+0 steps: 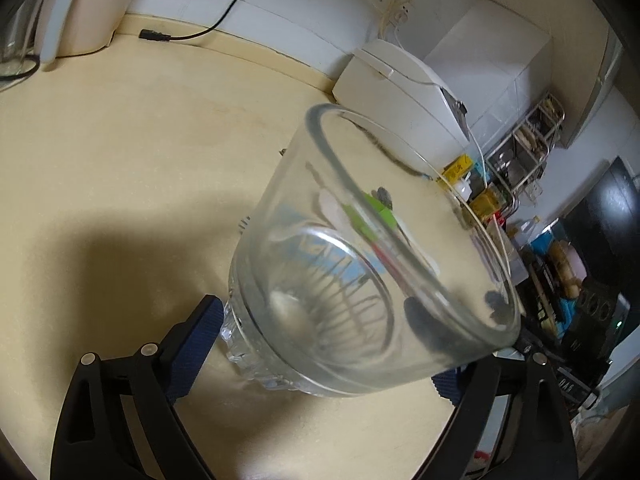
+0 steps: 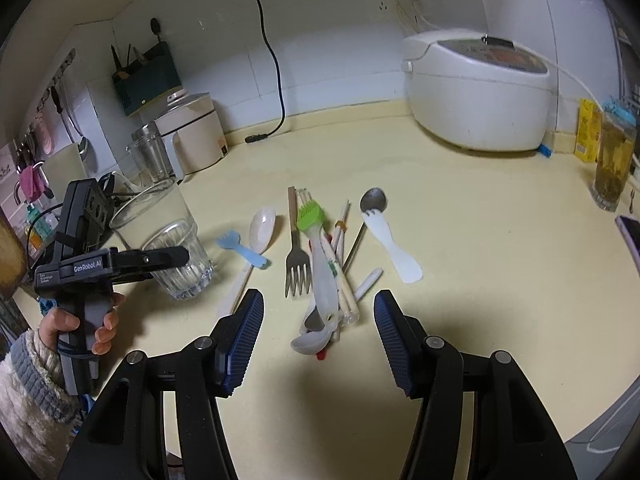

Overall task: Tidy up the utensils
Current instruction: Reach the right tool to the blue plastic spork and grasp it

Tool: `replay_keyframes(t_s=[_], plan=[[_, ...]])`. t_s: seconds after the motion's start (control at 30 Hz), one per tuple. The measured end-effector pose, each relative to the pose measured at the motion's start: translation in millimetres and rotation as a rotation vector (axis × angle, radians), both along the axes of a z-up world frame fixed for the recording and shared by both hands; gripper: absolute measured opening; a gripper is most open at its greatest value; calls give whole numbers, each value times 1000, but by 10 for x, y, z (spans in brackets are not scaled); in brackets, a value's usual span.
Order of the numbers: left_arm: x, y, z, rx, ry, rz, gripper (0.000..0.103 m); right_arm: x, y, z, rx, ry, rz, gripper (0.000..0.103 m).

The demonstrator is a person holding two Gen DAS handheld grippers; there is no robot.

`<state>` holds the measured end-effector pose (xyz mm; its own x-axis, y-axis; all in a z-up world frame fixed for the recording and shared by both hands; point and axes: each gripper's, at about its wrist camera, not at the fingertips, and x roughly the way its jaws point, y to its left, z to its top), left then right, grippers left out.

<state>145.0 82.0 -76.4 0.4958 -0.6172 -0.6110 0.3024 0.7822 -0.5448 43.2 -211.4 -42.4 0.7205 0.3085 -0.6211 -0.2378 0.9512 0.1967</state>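
Now, left claw (image 1: 320,344): clamped on my clear ribbed glass tumbler (image 2: 166,240); I keep it tilted, steady.
Right claw (image 2: 319,336): spread apart; I centre over the green-bristled silicone brush (image 2: 316,248).
Counter (image 2: 480,240): utensils overlap; I lift one only.

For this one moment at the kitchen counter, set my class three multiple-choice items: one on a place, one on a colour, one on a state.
1. Where does the metal fork lie?
A. inside the glass
B. on the counter among the utensils
C. on the rice cooker

2. What colour are the bristles of the silicone brush?
A. green
B. red
C. black

3. How does the right gripper stand?
A. shut on the fork
B. shut on the glass
C. open, holding nothing

Answers:
1 B, it lies flat on the counter.
2 A, its head is bright green.
3 C, its fingers stand wide apart above the pile; the left gripper grips the glass.
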Motion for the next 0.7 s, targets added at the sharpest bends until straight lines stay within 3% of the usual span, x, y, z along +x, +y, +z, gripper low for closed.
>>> replay_keyframes(t_s=[0.17, 0.37, 0.7], plan=[[0, 87, -29, -65, 9, 22, 93, 66, -69, -48, -7, 36, -10, 54], [-15, -87, 19, 47, -6, 31, 94, 156, -236, -55, -43, 60, -81, 53], [-4, -86, 8, 47, -4, 44, 94, 246, -163, -98, -106, 67, -48, 49]])
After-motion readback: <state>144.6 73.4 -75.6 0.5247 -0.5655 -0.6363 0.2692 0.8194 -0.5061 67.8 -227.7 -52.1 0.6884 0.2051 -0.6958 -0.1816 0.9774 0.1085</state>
